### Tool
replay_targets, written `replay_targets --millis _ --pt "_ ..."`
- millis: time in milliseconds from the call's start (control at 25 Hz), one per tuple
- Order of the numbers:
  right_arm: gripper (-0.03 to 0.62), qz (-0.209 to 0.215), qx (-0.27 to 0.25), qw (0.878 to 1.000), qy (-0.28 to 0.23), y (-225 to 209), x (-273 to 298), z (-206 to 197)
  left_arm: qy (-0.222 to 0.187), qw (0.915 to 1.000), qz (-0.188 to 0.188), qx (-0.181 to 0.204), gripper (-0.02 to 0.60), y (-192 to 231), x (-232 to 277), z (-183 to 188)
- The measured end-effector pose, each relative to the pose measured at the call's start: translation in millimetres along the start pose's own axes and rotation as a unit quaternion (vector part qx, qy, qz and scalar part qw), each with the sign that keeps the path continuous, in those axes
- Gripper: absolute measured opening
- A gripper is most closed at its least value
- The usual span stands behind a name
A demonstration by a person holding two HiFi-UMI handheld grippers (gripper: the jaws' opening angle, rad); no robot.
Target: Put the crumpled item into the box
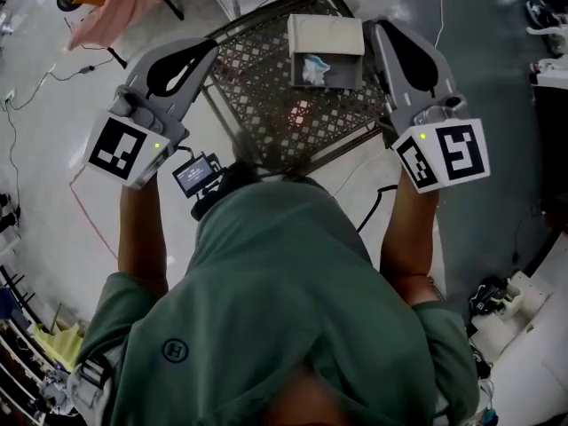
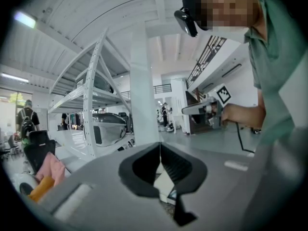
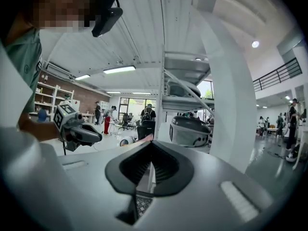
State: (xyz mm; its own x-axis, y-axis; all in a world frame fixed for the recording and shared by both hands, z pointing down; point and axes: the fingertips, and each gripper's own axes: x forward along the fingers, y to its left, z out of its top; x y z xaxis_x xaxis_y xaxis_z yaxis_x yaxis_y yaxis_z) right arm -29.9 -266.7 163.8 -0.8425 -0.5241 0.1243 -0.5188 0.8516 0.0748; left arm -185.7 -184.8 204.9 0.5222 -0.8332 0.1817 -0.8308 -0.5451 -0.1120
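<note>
A beige open box [image 1: 326,35] stands at the far side of a dark metal mesh table [image 1: 266,105]. Inside it lies the pale, crumpled item [image 1: 314,69]. My left gripper [image 1: 211,50] is held high at the table's left edge with its jaws meeting at the tips and nothing between them. On the right of the box my right gripper [image 1: 374,27] is also raised, shut and empty. In the left gripper view the left gripper [image 2: 160,146] shows closed pads, and the right gripper [image 3: 151,144] shows the same in its own view.
A pink cloth [image 1: 115,7] lies on the floor at the upper left, with cables running over the floor nearby. A white shelf rack [image 2: 96,105] and a white column [image 2: 144,90] stand beyond the table. A small screen device [image 1: 197,176] hangs at the person's chest.
</note>
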Motion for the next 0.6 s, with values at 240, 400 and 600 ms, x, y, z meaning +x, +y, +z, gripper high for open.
replay_targets --millis 240,400,600 --pt "0.005 -0.004 -0.04 0.999 -0.024 15.8 -25.2 33.7 -0.013 0.9997 -0.01 0.016 0.005 -7.8 2.2 14.0" --pt "0.005 -0.006 -0.055 0.998 -0.031 27.8 -43.1 48.7 -0.02 0.9993 -0.017 0.025 0.005 -14.0 0.6 24.1" --pt "0.006 -0.011 -0.061 0.998 -0.033 38.0 -65.9 57.6 -0.023 0.999 -0.024 0.03 0.005 -25.2 -2.9 32.9"
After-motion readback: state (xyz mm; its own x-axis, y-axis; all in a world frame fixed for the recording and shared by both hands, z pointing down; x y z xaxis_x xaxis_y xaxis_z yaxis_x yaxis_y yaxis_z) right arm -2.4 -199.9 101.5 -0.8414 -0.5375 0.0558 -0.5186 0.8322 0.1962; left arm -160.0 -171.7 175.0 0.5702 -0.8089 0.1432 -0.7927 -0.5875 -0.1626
